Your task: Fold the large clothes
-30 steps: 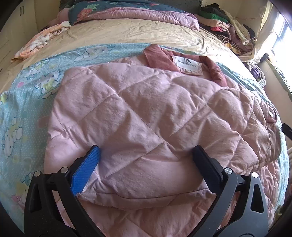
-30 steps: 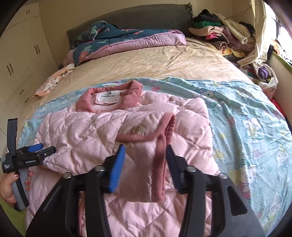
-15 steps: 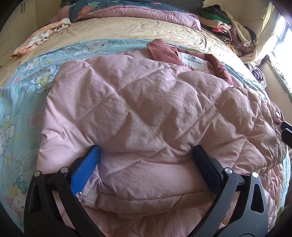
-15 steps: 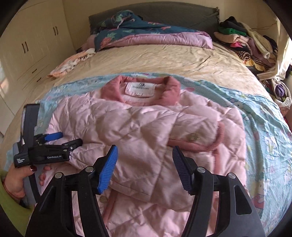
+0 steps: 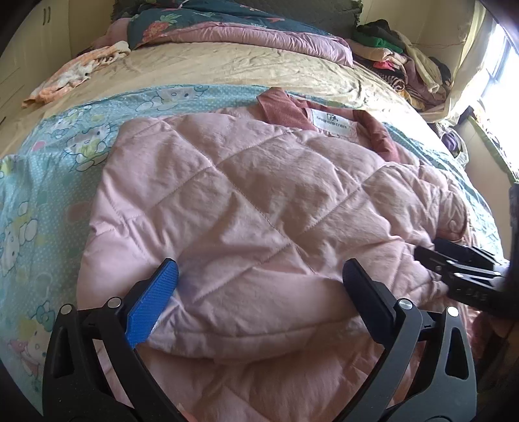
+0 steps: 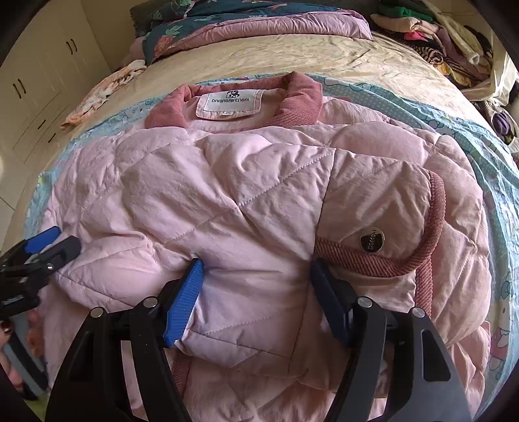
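Bed: carries the cartoon-print sheet.
Pink quilted jacket: spread on that sheet, collar far side, sleeves folded in.
Left hand-held gripper: jaws spread wide, straddling the jacket's folded near edge.
Right hand-held gripper: jaws spread, fabric bulging between them, beside the ribbed cuff.

This is a bedroom in a home. Ahead of the claws lies a wide bed with a tan sheet, and over its near part a blue cartoon-print blanket. A folded quilt sits at the far end against a dark headboard. Cream wardrobe doors stand to the far left, a heap of clothes far right, beside what seems a sunlit window.
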`<state>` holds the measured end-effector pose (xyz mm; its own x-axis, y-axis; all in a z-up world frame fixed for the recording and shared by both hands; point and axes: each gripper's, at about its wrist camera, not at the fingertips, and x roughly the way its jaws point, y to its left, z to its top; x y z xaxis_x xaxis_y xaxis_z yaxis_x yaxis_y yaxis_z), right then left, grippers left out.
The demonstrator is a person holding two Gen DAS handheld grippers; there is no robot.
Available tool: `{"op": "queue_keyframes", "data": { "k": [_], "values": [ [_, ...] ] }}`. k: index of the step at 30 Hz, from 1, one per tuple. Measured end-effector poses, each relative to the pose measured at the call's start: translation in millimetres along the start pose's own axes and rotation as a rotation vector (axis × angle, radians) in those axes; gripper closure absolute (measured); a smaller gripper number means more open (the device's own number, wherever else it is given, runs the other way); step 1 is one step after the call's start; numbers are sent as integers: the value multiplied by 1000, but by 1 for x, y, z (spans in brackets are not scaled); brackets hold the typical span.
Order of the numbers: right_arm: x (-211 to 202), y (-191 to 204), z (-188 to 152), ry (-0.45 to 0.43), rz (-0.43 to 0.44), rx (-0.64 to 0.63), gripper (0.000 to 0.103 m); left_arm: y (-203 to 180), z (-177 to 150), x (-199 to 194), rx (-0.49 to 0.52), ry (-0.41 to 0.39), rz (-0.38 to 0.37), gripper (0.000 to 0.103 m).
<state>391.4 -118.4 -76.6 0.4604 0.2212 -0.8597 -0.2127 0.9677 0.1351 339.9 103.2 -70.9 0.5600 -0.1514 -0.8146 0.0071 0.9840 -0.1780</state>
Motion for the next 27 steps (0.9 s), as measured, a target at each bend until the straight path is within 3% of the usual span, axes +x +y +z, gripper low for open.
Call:
{"op": "queue_keyframes", "data": {
  "k": [7,12,27],
  "values": [
    [-12,-2,-7,-9,19,37,33,0,-4,-30,-32,-34,-31,8],
    [-31,-1,-15,-15,67,70,15,-1,-7,-45,-46,-57,-51,8],
    [-93,-4,-36,-104,139,115,15,-7,-22,-74,-44,-67,-83,8]
  ]
}}
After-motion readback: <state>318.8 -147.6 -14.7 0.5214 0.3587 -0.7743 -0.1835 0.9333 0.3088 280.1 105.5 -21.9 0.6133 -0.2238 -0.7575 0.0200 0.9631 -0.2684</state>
